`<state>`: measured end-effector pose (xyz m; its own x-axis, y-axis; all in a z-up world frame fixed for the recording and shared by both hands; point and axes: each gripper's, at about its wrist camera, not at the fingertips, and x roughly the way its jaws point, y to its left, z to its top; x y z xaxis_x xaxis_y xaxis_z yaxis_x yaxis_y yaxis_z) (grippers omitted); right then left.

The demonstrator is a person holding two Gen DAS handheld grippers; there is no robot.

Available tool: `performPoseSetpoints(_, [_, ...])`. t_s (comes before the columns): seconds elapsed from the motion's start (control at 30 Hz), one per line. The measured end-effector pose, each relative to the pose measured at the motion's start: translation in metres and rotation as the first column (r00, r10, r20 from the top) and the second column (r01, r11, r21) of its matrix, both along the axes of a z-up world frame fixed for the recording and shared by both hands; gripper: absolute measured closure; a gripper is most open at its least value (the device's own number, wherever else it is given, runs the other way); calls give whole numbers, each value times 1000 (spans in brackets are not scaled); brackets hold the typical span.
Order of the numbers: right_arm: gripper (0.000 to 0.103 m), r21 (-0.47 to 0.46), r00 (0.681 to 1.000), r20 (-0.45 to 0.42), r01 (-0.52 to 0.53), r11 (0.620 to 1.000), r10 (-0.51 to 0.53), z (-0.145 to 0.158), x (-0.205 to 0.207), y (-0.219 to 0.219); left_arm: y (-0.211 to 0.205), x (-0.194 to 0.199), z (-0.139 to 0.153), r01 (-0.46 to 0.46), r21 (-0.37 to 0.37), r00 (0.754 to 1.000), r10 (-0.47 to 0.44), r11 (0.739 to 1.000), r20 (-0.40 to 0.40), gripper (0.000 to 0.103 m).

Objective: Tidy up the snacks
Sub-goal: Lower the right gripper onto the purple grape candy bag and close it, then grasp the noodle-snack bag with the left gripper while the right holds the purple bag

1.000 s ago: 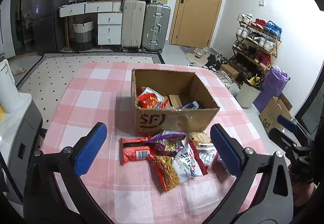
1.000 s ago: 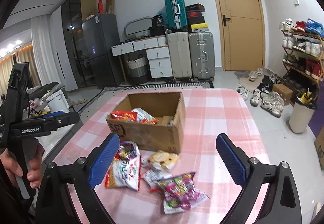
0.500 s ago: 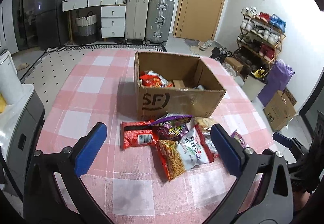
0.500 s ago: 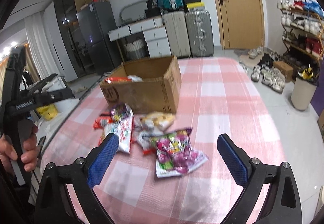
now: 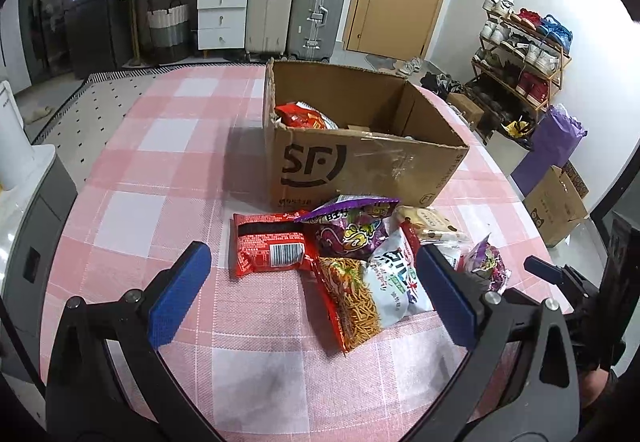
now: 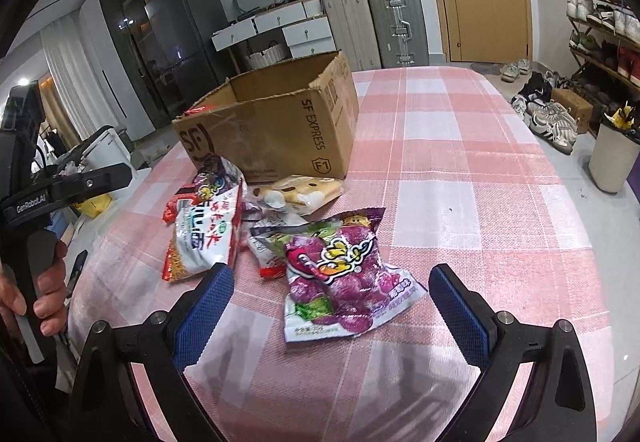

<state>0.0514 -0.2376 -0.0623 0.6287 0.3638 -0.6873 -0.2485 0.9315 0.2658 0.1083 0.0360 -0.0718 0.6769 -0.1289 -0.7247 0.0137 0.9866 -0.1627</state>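
the cardboard box (image 5: 360, 166) bears a large "sf" logo on its front; in the right wrist view its side (image 6: 316, 130) reads "sf express" and "f1". the left gripper's handle (image 6: 30, 198) reads "genrobot.ai". the snack packets' print cannot be made out.

Pink checked table (image 5: 168, 162); cardboard box (image 5: 360, 162), snack packets (image 6: 336, 266) on it

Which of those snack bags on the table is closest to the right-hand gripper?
The purple grape-candy bag, lying flat and apart from the pile, directly ahead of the open right gripper. The other bags cluster farther off, near the cardboard box.
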Motion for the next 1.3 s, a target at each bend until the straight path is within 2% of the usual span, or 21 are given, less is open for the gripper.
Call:
performPoseSetpoints(0.5, [5,-5,997,-50,-56,998,55,-25,36,10,7,16,-30,-5,-8,998,5,1000,-63,1])
performPoseSetpoints(0.63, [20,7,996,-62,-64,998,64,-30,43,11,5,16,-35,-1,-9,997,0,1000,-75,1])
performPoseSetpoints(0.83, [31,33,994,-91,-59,998,61,-38,48,8,8,18,-41,-2,-9,996,1,1000,-85,1])
performPoseSetpoints(0.97, [44,59,995,-82,-59,996,64,-37,46,6,8,18,-43,-2,-11,996,1,1000,-89,1])
performPoseSetpoints(1.3, [48,92,997,-54,-42,995,47,-30,33,2,3,9,-40,9,3,996,-9,1000,-90,1])
